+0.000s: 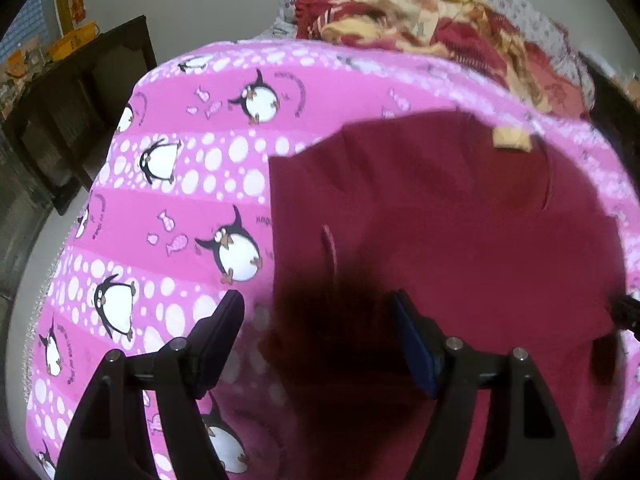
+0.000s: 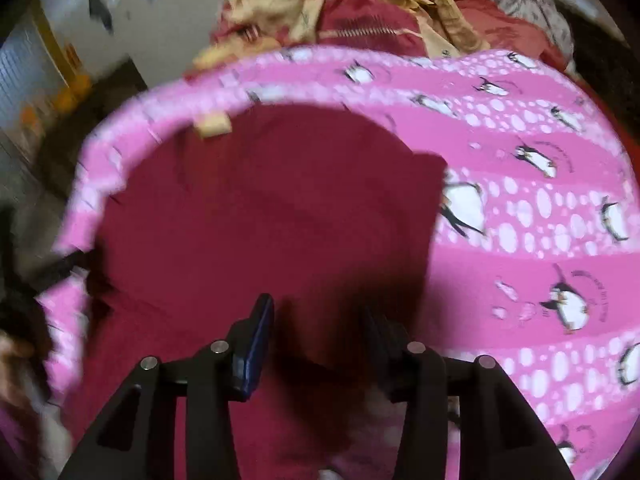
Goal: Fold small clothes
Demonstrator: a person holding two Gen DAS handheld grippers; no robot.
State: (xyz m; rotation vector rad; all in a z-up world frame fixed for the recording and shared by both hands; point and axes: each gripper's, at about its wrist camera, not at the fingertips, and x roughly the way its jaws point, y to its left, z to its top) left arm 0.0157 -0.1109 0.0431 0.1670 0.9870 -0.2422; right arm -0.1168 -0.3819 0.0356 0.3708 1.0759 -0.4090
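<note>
- The task's thing is a small dark red garment (image 1: 460,240). It lies spread flat on a pink sheet, with straight folded edges at its left side in the left wrist view.
- A small beige label (image 1: 511,139) sits at the far edge of the garment, at the neck. Any writing on it is too small to read.
- A thin seam or loop shows on the cloth a little beyond the left gripper.
- The left gripper (image 1: 318,312) hangs above the near left edge of the garment. Its jaws stand wide apart and hold nothing; one finger is over the sheet, the other over the red cloth.
- The right gripper (image 2: 316,320) is above the near right part of the garment. Its jaws are partly apart, and no cloth is pinched between them. This view is blurred.
- The pink sheet (image 1: 192,184) has white dots, small fish and cartoon penguins (image 1: 236,246). There are short curved lines of writing beside the penguins, but I cannot read them.
- Behind the sheet lies a crumpled heap of red and yellow cloth (image 1: 420,16).
- At the far left stands dark wooden furniture (image 1: 80,120) against a pale wall, with orange things on top of it.
- At the left edge of the right wrist view a part of the person shows, too blurred to tell more.
</note>
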